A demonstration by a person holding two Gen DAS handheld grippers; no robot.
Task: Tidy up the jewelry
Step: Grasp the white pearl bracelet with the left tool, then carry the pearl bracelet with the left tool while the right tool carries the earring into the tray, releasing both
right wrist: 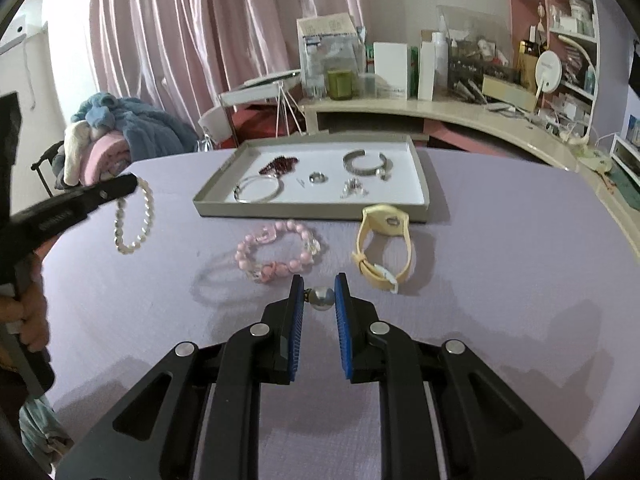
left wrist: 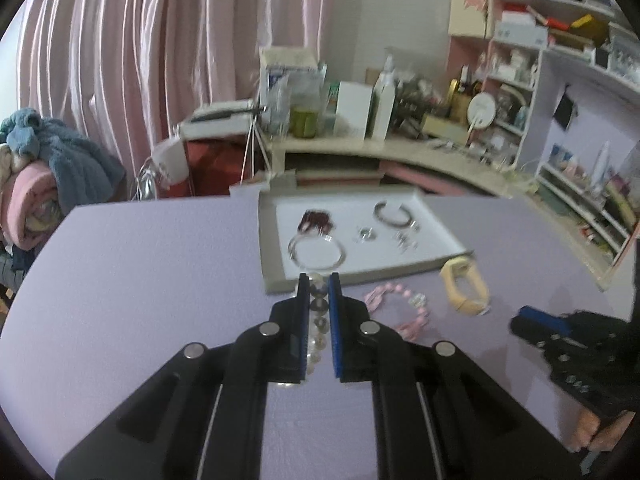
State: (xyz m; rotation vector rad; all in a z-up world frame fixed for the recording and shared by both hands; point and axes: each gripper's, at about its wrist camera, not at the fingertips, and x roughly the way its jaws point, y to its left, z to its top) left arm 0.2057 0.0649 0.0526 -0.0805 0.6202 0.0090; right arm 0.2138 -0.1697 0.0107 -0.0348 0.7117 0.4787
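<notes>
The left hand-held gripper (left wrist: 319, 280) pinches a clear bead bracelet (right wrist: 134, 216) between its blue pads; in the right wrist view the bracelet hangs from the gripper's tip above the left part of the lilac worktop (right wrist: 500, 280), with its lowest beads close to the surface. In the left wrist view the beads (left wrist: 319, 320) run in a line between the two fingers.

The right hand-held gripper (right wrist: 319, 294) is low over the near middle of the worktop, and its jaws stand narrowly apart on either side of a grey pearl piece (right wrist: 322, 298) with a small dark fitting on its left. The pearl sits between the pads; whether they press it cannot be told.

Just beyond the pearl lies a pink bead bracelet (right wrist: 280, 250), and to its right a pale yellow watch (right wrist: 384, 248) rests on its strap, next to the near edge of a shallow grey tray (right wrist: 426, 184).

Inside the tray, on its white lining, are a dark red bead cluster (right wrist: 280, 166) at the far left, a thin silver bangle (right wrist: 258, 189) nearer, a small ring (right wrist: 318, 178) in the middle, a silver cuff (right wrist: 366, 164) at the far right and a small pile of silver bits (right wrist: 354, 190) in front of it.
</notes>
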